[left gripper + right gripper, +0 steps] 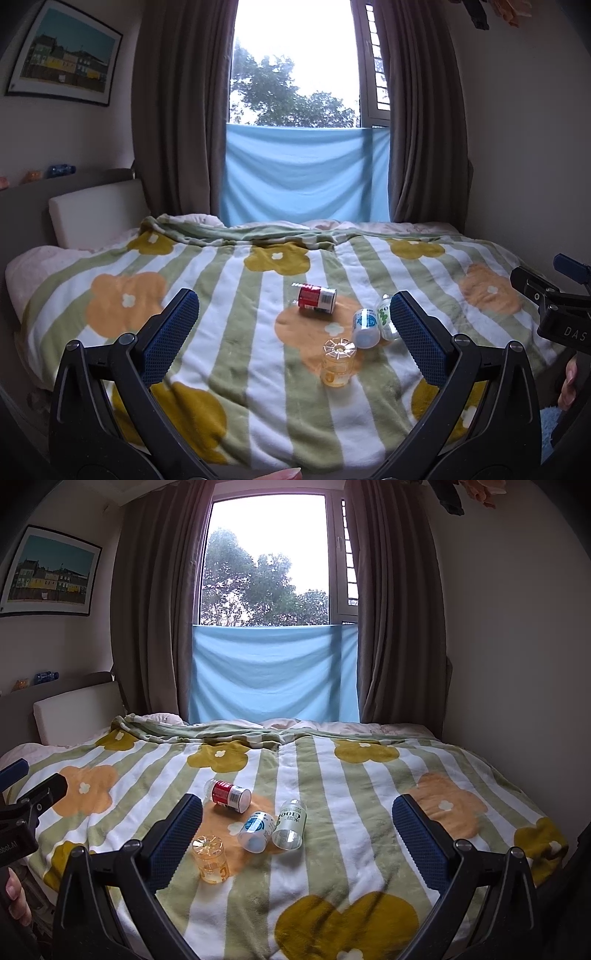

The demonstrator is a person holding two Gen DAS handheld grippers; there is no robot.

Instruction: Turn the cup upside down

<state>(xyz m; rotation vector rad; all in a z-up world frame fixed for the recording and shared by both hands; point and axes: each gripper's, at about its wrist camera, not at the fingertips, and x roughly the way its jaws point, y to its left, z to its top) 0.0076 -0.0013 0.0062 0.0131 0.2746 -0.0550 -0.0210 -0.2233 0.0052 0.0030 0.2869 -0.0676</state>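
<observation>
A small clear orange cup (338,362) stands on the flowered blanket with its ribbed base facing up; it also shows in the right wrist view (211,863). My left gripper (293,328) is open and empty, held above the near part of the bed, with the cup between its fingers' lines and farther ahead. My right gripper (297,830) is open and empty too, with the cup just beside its left finger (177,834). Neither gripper touches the cup.
A red-labelled bottle (317,297), a blue-labelled bottle (365,328) and a green-labelled clear bottle (384,318) lie on their sides behind the cup. The striped blanket (229,280) covers the bed. Wall on the right, headboard on the left, curtained window behind.
</observation>
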